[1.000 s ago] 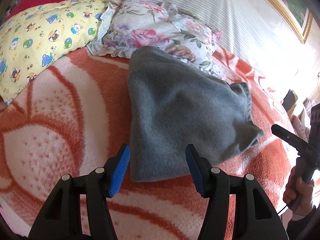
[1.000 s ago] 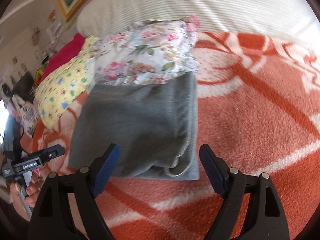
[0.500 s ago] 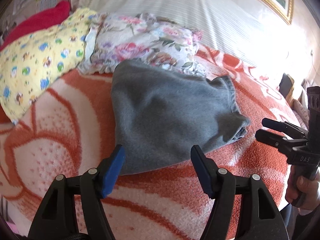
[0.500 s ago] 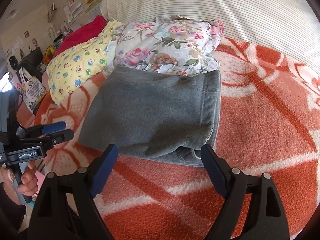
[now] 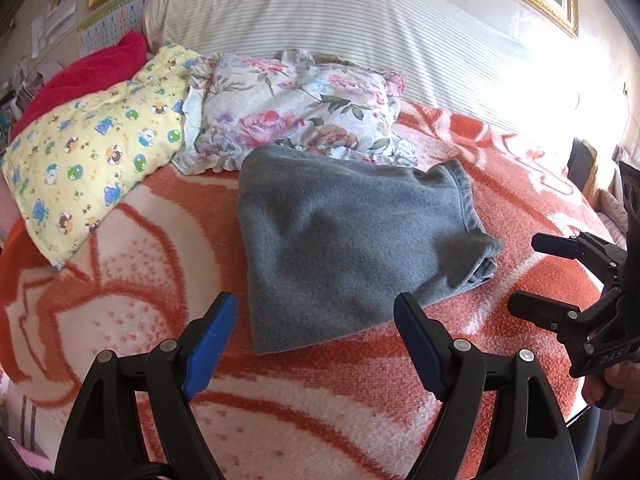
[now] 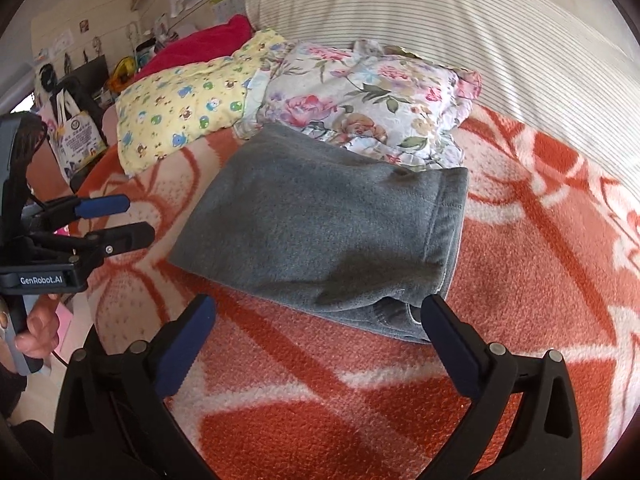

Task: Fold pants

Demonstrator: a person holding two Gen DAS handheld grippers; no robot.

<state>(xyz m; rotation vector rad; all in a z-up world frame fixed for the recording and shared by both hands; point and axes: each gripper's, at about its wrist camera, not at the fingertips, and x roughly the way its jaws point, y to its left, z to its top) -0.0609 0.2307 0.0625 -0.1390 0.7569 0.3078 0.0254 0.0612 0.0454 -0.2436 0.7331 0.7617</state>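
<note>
— Where do your jaws stand?

— Your left gripper point(image 5: 314, 312) has its jaws wide apart, just opened further, with nothing pinched; the near edge of the folded gray pants point(image 5: 344, 240) shows in the gap at the lower middle of the left wrist view, the pads clear of it. Your right gripper point(image 6: 316, 318) is the same — jaws spread, just widened, the pants' thick folded corner point(image 6: 328, 236) lying between and beyond the tips, untouched.

— And where are the pants?

— They lie folded on the orange and white blanket point(image 5: 120, 280) of the bed, at the centre of both views. Their far edge touches the floral pillow point(image 5: 296, 108); a yellow pillow with cartoon animals point(image 5: 88, 160) sits to its left. In the right wrist view your left hand point(image 6: 38, 326) grips its handle at the lower left edge.
</note>
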